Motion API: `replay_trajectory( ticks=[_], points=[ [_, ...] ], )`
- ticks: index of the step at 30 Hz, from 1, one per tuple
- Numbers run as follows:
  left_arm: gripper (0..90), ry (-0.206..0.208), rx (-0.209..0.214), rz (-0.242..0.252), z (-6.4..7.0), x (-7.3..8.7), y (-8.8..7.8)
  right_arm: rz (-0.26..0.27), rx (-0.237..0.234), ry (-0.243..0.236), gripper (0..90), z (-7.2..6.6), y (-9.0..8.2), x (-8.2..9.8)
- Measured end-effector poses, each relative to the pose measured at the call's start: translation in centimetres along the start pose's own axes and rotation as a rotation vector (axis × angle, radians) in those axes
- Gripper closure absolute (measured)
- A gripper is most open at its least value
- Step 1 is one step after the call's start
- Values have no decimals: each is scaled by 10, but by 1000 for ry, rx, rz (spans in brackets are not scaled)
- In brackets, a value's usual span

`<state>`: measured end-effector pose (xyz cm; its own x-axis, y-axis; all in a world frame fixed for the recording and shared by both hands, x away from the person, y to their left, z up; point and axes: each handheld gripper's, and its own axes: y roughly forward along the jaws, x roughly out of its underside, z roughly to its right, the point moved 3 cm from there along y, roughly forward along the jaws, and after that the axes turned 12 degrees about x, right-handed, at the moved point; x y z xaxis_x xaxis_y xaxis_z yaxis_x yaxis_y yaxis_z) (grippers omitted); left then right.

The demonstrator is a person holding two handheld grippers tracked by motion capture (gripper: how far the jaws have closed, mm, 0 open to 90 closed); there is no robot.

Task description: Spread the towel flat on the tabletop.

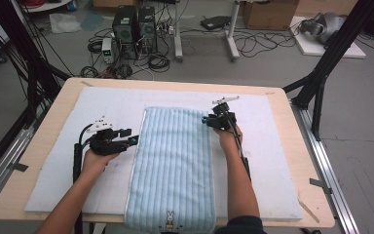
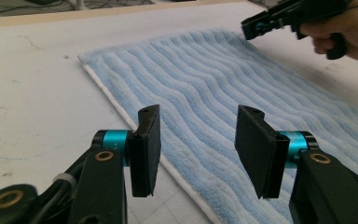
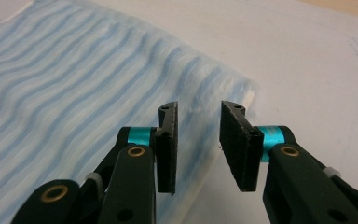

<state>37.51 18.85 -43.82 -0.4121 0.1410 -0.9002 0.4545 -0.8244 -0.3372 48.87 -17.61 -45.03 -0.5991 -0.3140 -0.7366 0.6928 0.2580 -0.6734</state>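
White mat [image 1: 48, 161]: bare strips at left and right of the frame, open to passage. Blue towel [image 1: 173, 161]: lies flat down the centre, low, no bar to a pass above. Left gripper [image 1: 126, 141]: at the towel's left edge, mid-frame. Right gripper [image 1: 209, 120]: over the towel's upper right corner. Between them, open towel surface.

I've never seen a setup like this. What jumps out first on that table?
A long blue striped towel lies flat down the middle of the white mat, its near end hanging over the table's edge. On either side a hand holds a black tool: the left tool by the towel's left edge, the right tool at its far right corner, both open.
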Motion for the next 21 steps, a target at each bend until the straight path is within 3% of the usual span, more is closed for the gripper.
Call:
replay_trajectory(
  ticks=[1, 4, 6, 8, 10, 13, 18, 21],
  points=[
    [509, -4, 4, -1, -1, 0, 0, -31, -9, 7, 706, -2, 6, -3],
    [513, -13, 6, -4, -2, 1, 1, -90, 48, -49, 759, -6, 20, -6],
    [514, -13, 9, -9, -2, 2, 1, -99, 100, -35, 773, -4, 23, -10],
    [514, -14, 8, -8, -2, 2, 2, -107, 181, -52, 767, -1, 26, -13],
    [514, -19, 5, -9, -2, 3, 2, -105, 201, -22, 727, 0, 27, -14],
    [514, -21, 6, -17, -2, 4, 3, -61, 143, 20, 681, -1, 20, -15],
    [509, -13, 5, -13, -2, 3, 3, 11, 77, 10, 606, -4, -8, -10],
    [462, -24, 15, 22, -2, 1, 1, 7, 17, 42, 538, -1, -30, 2]
  ],
)
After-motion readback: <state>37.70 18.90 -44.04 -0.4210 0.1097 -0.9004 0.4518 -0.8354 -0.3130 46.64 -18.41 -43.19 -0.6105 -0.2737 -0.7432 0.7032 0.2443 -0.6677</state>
